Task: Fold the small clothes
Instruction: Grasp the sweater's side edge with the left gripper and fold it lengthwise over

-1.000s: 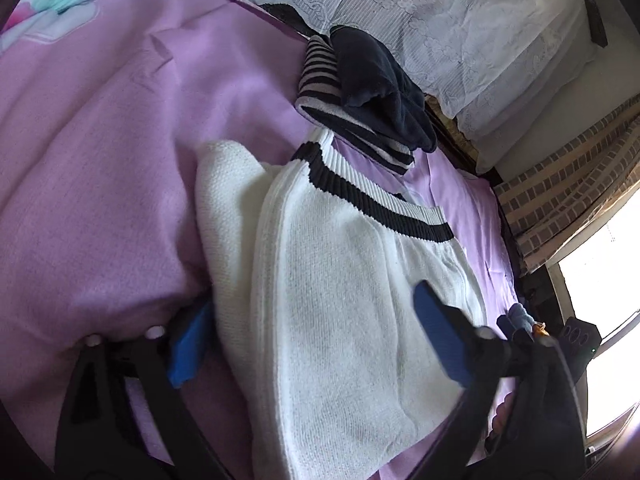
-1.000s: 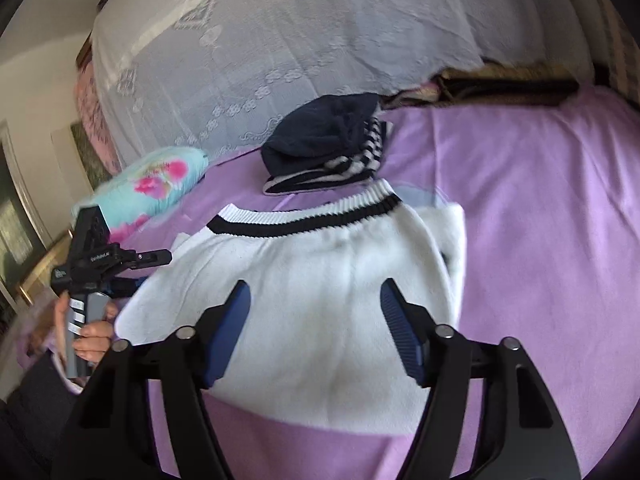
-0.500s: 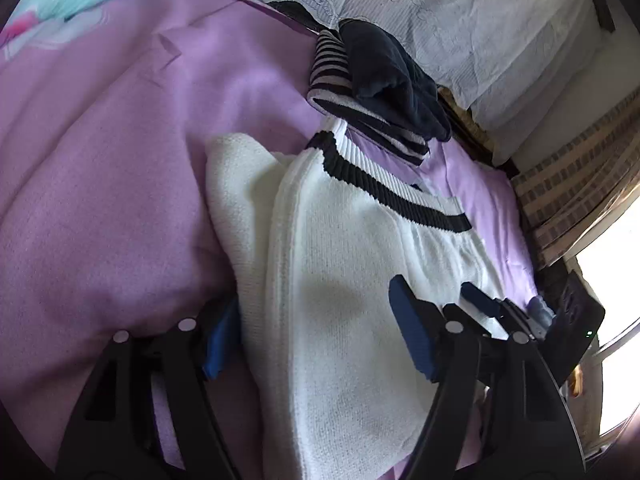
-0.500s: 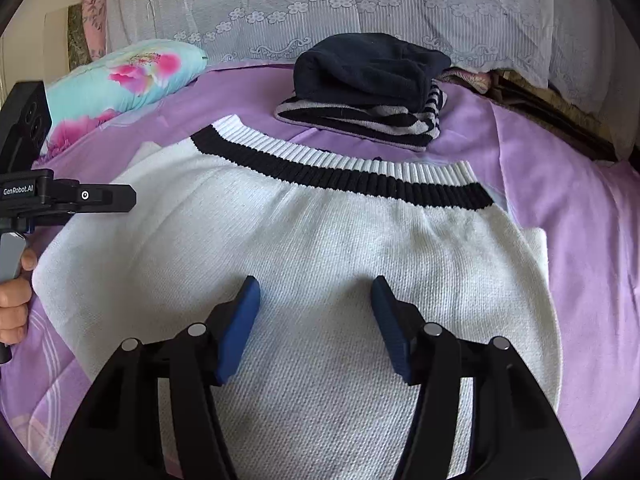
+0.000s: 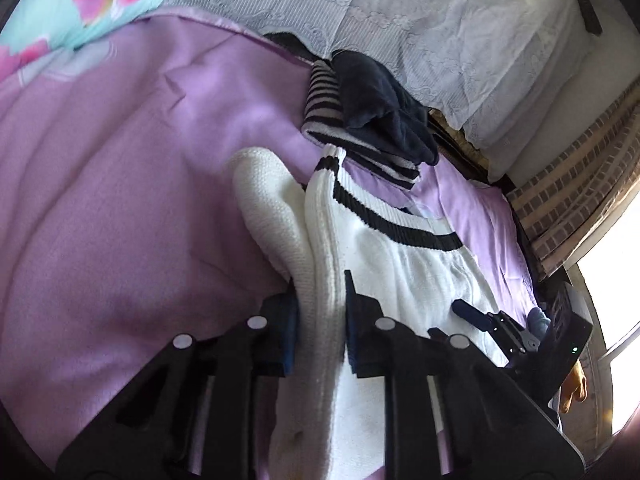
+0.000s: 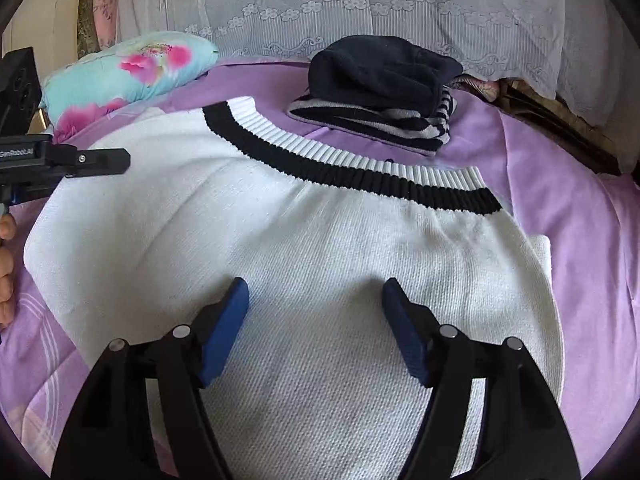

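Left gripper (image 5: 320, 332) just clamped onto sweater (image 6: 304, 248) side edge; right gripper (image 6: 316, 320) spread, widening, hovering above its middle.

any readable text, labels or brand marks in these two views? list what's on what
"GenRobot.AI": white lettering on the black body of the left hand-held gripper, at the left edge of the right wrist view; the first letters run close to the frame edge.
Nothing else readable: the white sweater, the folded dark clothes and the purple bedspread carry no visible print, and the right hand-held gripper shows no marking.
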`<action>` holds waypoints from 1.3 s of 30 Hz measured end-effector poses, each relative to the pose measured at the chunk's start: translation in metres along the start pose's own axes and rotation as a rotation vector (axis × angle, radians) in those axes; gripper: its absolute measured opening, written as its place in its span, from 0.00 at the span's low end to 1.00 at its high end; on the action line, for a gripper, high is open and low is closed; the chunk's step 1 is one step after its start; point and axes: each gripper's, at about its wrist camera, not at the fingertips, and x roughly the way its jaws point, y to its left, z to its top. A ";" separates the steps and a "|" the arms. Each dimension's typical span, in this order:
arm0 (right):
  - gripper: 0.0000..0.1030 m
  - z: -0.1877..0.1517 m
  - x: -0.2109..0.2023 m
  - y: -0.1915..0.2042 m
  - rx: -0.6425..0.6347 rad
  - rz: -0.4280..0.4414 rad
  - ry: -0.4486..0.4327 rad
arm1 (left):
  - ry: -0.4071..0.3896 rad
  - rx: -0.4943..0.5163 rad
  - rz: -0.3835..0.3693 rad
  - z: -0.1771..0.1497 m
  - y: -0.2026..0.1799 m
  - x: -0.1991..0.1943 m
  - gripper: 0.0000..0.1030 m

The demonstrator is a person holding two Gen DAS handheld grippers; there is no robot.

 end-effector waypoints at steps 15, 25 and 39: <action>0.69 -0.033 -0.083 -0.137 0.323 0.122 -0.121 | 0.001 0.075 0.016 0.018 -0.095 -0.005 0.16; 0.70 -0.059 -0.095 -0.225 0.715 0.299 -0.160 | 0.130 0.266 0.022 -0.024 -0.240 0.099 0.15; 0.70 -0.055 -0.068 -0.208 0.760 0.617 -0.090 | 0.015 0.274 -0.069 -0.069 -0.245 0.061 0.82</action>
